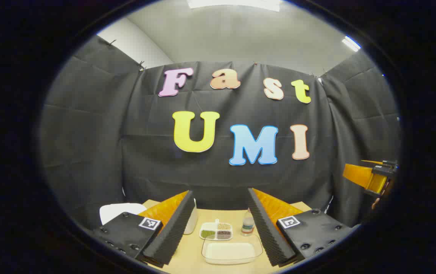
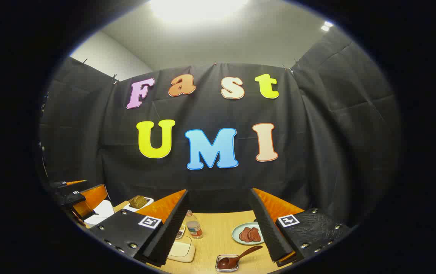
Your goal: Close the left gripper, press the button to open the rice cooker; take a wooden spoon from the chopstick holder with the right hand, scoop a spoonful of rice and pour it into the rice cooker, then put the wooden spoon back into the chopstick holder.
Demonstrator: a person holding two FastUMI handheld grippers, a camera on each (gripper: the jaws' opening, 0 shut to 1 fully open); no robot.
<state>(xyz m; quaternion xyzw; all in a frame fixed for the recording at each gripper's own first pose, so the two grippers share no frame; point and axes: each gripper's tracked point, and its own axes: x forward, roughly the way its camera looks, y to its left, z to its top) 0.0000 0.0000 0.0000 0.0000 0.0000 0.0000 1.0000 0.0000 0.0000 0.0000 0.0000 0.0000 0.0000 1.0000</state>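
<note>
My left gripper (image 1: 221, 191) is held above the near edge of the wooden table (image 1: 237, 215), open, with nothing between its fingers. Past it a clear tray of white rice (image 1: 231, 251) lies on the table, and a white rounded body (image 1: 121, 211), possibly the rice cooker, shows at the left. My right gripper (image 2: 218, 190) is also open and empty over the table (image 2: 218, 228). A brown wooden spoon (image 2: 245, 253) rests in a small dish (image 2: 227, 264) just ahead of it. The rice tray (image 2: 182, 251) sits to the left, partly hidden by a finger.
A four-part dish of grains (image 1: 216, 230) and a small bottle (image 1: 247, 225) stand behind the rice tray. A plate of red slices (image 2: 247, 233) lies at the right, and a white toaster with bread (image 2: 138, 201) at the back left. Black cloth closes the booth on three sides.
</note>
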